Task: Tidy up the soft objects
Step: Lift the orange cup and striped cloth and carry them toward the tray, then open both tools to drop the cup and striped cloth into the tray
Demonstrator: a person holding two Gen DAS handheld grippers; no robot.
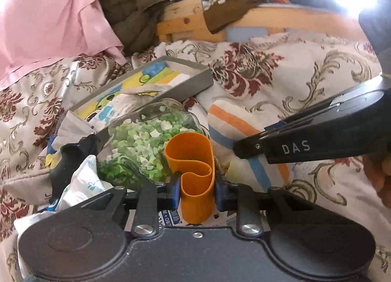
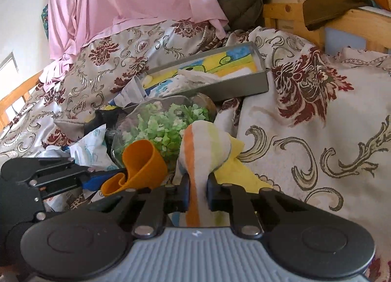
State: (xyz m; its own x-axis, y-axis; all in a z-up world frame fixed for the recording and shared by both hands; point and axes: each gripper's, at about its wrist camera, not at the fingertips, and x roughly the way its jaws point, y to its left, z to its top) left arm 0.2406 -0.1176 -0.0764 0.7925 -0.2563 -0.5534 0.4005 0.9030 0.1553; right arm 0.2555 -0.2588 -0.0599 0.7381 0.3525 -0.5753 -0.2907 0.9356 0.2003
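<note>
My left gripper [image 1: 197, 192] is shut on a folded orange rubber band [image 1: 193, 169], which also shows in the right wrist view [image 2: 139, 167]. My right gripper [image 2: 197, 192] is shut on a striped white, orange and yellow towel [image 2: 202, 150], lifted in a bunch; the towel also lies to the right in the left wrist view [image 1: 234, 125]. A grey tray [image 1: 195, 81] holding colourful cloths sits behind on the bed [image 2: 246, 86]. The right gripper's arm crosses the left wrist view at the right [image 1: 305, 140].
A clear bag of green and white bits [image 1: 146, 140] lies just ahead of both grippers. A black object [image 1: 70, 162] and printed wrappers [image 1: 85, 184] lie to the left. A floral bedspread [image 2: 317, 135] covers the bed. Pink cloth [image 2: 122, 0] and a wooden frame [image 1: 281, 17] stand behind.
</note>
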